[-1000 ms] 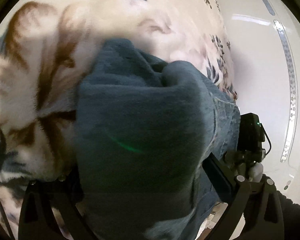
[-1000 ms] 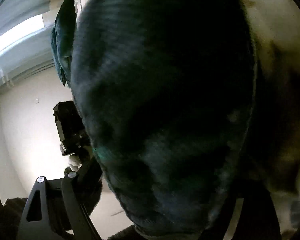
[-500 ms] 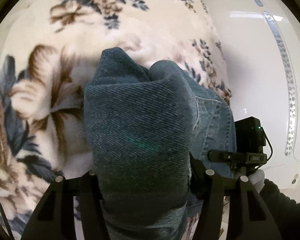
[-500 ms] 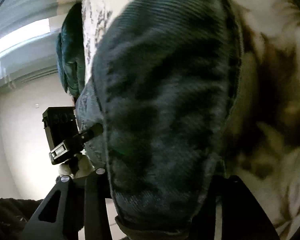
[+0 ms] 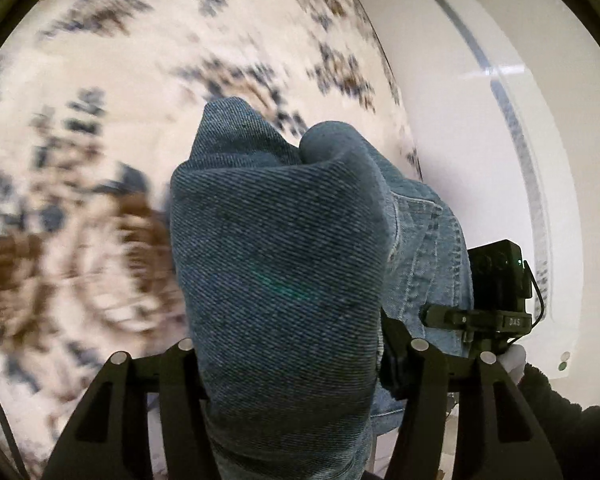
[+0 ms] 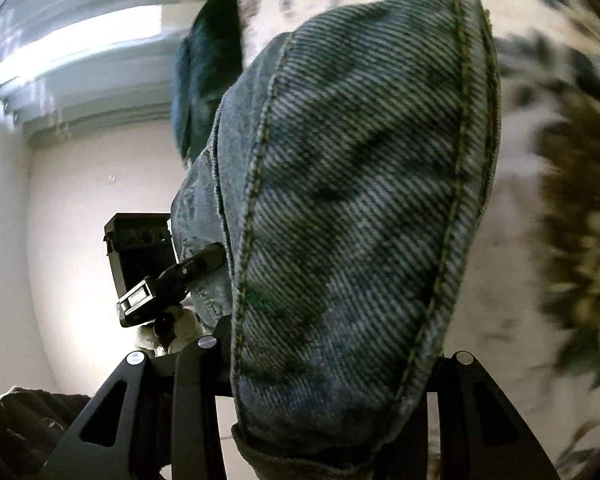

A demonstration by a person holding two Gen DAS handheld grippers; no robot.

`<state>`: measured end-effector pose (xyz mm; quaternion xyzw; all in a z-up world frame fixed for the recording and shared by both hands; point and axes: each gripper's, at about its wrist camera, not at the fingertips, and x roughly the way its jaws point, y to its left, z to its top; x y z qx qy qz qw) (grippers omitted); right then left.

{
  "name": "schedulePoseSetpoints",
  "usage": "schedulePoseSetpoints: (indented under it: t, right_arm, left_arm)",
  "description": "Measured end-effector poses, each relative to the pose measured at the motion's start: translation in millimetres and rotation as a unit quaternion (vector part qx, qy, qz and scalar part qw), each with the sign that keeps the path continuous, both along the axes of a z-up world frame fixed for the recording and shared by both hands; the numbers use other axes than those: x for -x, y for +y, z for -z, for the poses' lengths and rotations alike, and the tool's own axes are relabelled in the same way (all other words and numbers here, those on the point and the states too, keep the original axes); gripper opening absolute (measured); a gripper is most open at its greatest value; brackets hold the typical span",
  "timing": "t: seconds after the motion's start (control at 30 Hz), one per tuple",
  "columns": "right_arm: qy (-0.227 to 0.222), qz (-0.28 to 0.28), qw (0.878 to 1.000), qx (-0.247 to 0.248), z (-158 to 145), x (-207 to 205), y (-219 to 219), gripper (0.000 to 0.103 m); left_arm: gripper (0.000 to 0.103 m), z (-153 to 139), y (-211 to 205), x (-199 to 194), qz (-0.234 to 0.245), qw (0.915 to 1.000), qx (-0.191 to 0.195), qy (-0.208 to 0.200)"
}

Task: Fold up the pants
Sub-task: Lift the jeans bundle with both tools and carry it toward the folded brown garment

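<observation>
In the left wrist view, the left gripper (image 5: 288, 364) sits at six o'clock, its two black fingers (image 5: 176, 408) clamped on a thick bunch of the blue denim pants (image 5: 276, 264). The cloth fills the gap between the fingers and bulges up toward the centre, ending in two rounded folds near twelve o'clock of the bundle. At four o'clock, past the stitched seams of the denim, the other tool's black body shows beside a dark fuzzy sleeve (image 5: 572, 432) and a bit of white glove. Behind the pants, from seven round to one o'clock, spreads a cream blanket (image 5: 100, 128) with brown and blue flowers, blurred. Farther off at two to three o'clock lies a pale glossy floor (image 5: 452, 120).

In the right wrist view, the right gripper (image 6: 324, 380) at six o'clock also grips the pants (image 6: 360, 200): a fold with yellow-green seam stitching is pinched between its fingers (image 6: 196, 408) and rises toward twelve o'clock, filling the middle. At nine o'clock, just beside the denim, the left tool's black casing (image 6: 140, 256) appears with cloth in its jaws. At eight o'clock a dark sleeve edge is visible. More dark blue cloth hangs at eleven o'clock. The flowered blanket (image 6: 560, 220) runs from one to five o'clock, blurred. Farthest, at ten o'clock, are a white wall (image 6: 80, 200) and a bright window (image 6: 80, 44).
</observation>
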<state>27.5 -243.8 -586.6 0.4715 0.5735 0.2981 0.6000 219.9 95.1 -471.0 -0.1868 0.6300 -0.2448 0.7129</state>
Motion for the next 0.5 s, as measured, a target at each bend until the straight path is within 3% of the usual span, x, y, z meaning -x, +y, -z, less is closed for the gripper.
schedulePoseSetpoints:
  t: [0.07,0.2,0.33,0.5]
  right_arm:
    - [-0.01,-0.013,1.0,-0.003,-21,-10,29,0.044]
    - [-0.024,-0.048,0.998,-0.015,-65,-32,115,0.044]
    - [-0.032,-0.084,0.996,-0.026,-87,-56,220,0.044]
    - [-0.034,-0.104,0.994,-0.026,-100,-80,370,0.044]
  left_arm:
    - [0.055,-23,29,5,-0.012,0.9999,-0.007,-0.009]
    - [0.055,-68,127,26,-0.065,0.9976,-0.014,-0.016]
    - [0.055,-93,235,46,-0.098,0.9947,-0.019,-0.024]
    - [0.055,-102,378,48,-0.105,0.9939,-0.008,-0.032]
